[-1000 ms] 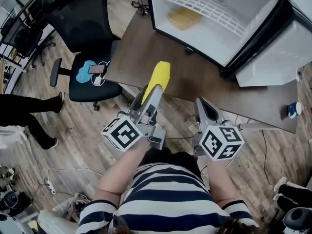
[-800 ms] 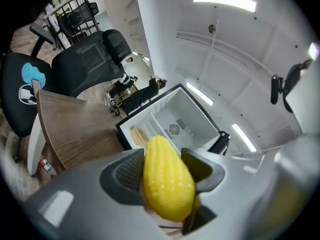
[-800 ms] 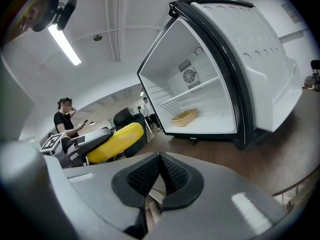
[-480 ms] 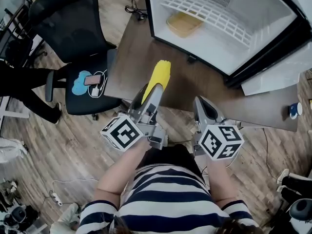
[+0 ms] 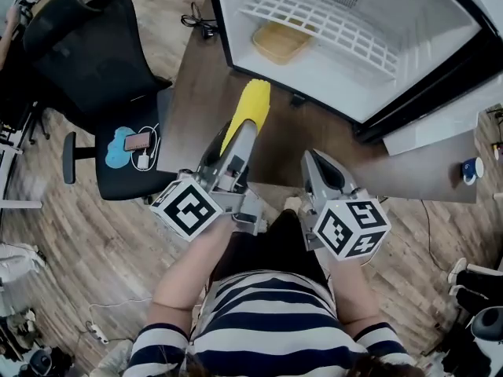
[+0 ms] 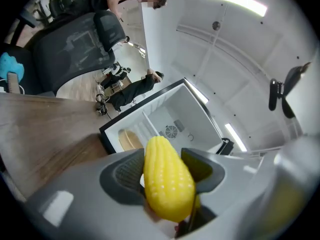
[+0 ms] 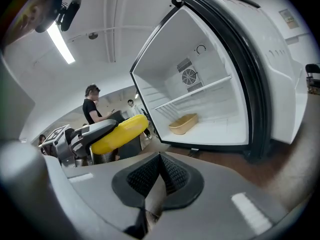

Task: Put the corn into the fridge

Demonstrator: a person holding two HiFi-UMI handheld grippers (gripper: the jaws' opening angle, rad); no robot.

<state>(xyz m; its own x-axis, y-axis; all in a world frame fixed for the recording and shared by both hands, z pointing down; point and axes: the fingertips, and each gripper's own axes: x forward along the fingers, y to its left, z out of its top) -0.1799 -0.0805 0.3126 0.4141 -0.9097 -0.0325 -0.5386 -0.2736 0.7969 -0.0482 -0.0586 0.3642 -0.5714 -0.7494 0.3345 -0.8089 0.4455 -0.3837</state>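
A yellow corn cob (image 5: 249, 108) sticks out forward from my left gripper (image 5: 236, 136), whose jaws are shut on it; its tip points at the open fridge (image 5: 346, 45). In the left gripper view the corn (image 6: 167, 181) fills the gap between the two dark pads. The fridge stands on a dark wooden table (image 5: 196, 108) with its door swung open to the right. My right gripper (image 5: 318, 171) hangs beside the left one, short of the table edge. Its jaws are shut with nothing between them (image 7: 159, 176). In the right gripper view the corn (image 7: 120, 133) shows at the left.
A tan oval basket (image 5: 280, 41) lies on the fridge floor under a white wire shelf (image 5: 322, 18). A black office chair (image 5: 94, 61) holding a phone (image 5: 137, 140) stands left of the table. A small blue-and-white cup (image 5: 474, 168) sits at the table's right end.
Both grippers have moved forward toward the fridge, the corn still held in the left one. The chair and the fridge sit lower and more to the left in the head view.
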